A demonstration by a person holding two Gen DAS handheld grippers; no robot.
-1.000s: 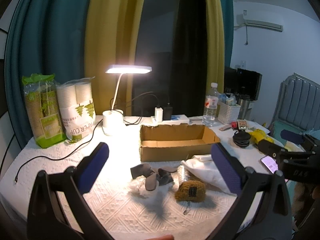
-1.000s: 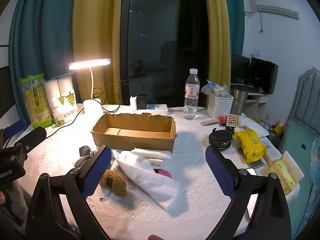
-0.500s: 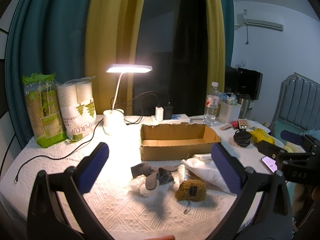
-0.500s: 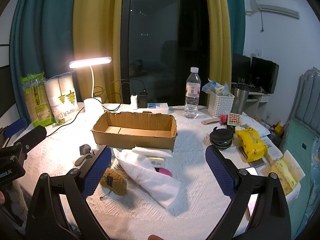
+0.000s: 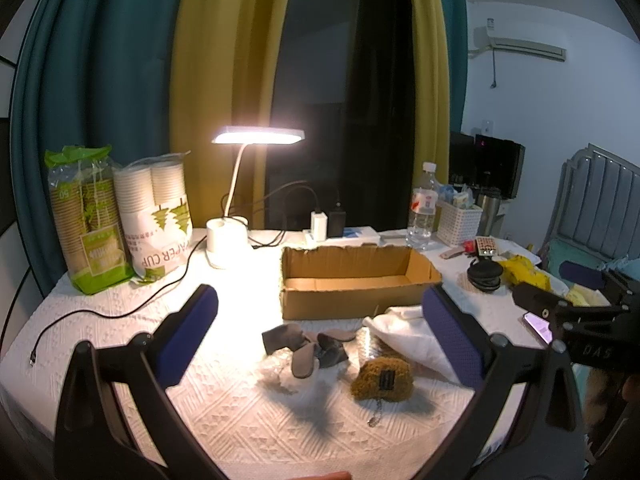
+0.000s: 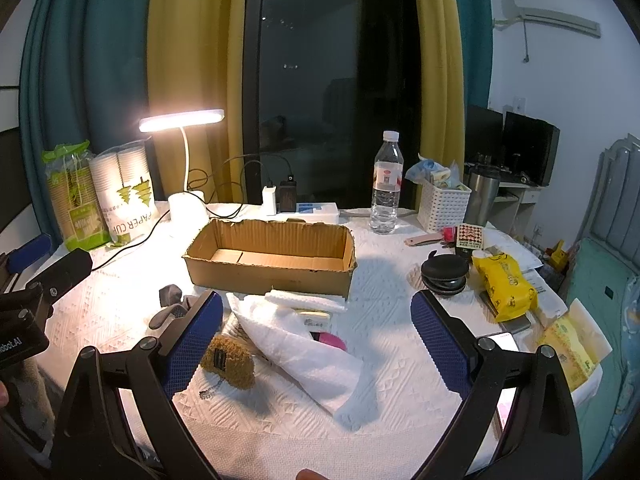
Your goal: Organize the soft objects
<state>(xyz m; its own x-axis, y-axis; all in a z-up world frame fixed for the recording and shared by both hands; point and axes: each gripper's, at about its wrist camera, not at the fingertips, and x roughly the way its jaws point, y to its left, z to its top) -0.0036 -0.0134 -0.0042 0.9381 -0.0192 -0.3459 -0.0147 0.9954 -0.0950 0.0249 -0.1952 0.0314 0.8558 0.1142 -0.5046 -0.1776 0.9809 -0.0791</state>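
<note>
Currently, the left tool (image 5: 320, 320) and right tool (image 6: 316, 332) are both hovering wide apart, gripping nothing. The soft items, a fuzzy mustard-brown pouch (image 6: 228, 362), grey felt pieces (image 5: 308, 346) and a white cloth (image 6: 304, 348), are lying on the white textured surface (image 6: 400, 280) just before the empty brown cardboard box (image 6: 272, 260). The pouch's dangling chain (image 5: 376, 414) is risking a snag; the cloth is likely dragging neighbours when lifted.

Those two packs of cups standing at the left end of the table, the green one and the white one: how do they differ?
The green pack holds brownish cups, the white pack white ones. The green pack's wrapper is clear with a green label and a green top; the white pack's is printed with green trees and "PAPER CUP". The green pack stands nearer the table edge. Both stand upright, side by side, wrapped in plastic.
</note>
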